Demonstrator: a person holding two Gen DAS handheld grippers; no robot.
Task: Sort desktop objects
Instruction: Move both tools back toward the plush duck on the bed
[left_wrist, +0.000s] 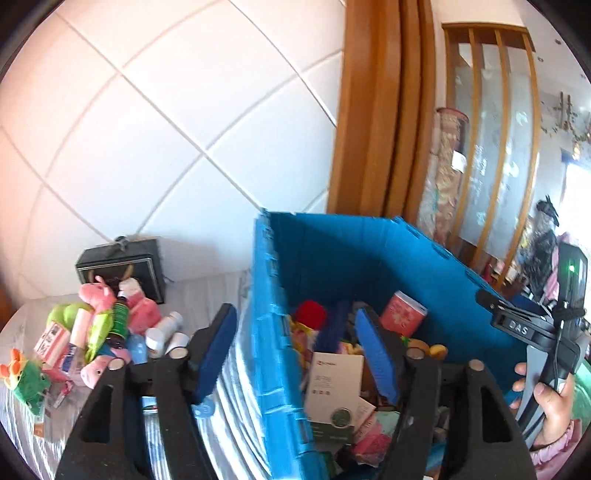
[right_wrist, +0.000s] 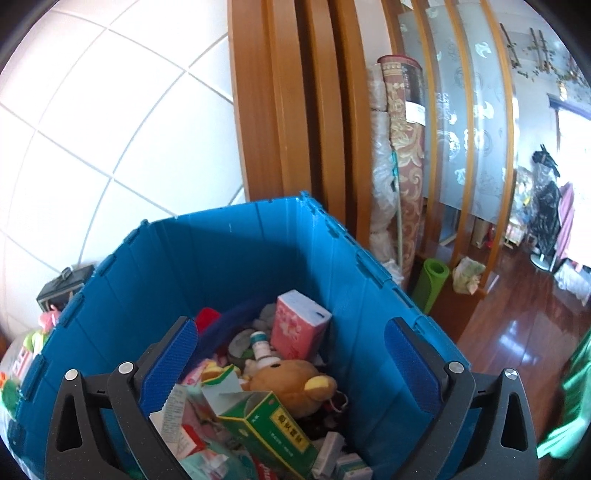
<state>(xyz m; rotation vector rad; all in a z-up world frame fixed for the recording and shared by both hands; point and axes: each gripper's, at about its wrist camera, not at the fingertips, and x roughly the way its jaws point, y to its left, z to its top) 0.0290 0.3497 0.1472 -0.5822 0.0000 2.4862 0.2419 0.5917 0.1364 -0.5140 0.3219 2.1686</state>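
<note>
A blue plastic crate (left_wrist: 332, 251) (right_wrist: 229, 251) holds mixed items: a pink tissue box (right_wrist: 295, 328), a brown plush bear (right_wrist: 295, 380), a green medicine box (right_wrist: 273, 424), a white box (left_wrist: 332, 391). My left gripper (left_wrist: 299, 354) is open and empty, straddling the crate's left wall. My right gripper (right_wrist: 291, 369) is open and empty above the crate's contents. A pile of toys and bottles (left_wrist: 96, 332) lies on the table left of the crate, with a pink plush pig (left_wrist: 98, 293). The right gripper's body (left_wrist: 546, 332) shows in the left wrist view.
A black box (left_wrist: 122, 266) stands against the tiled wall behind the pile. A wooden door frame (right_wrist: 295, 110) and rolled carpets (right_wrist: 402, 166) stand behind the crate. A green mat roll (right_wrist: 430, 284) sits on the wooden floor at right.
</note>
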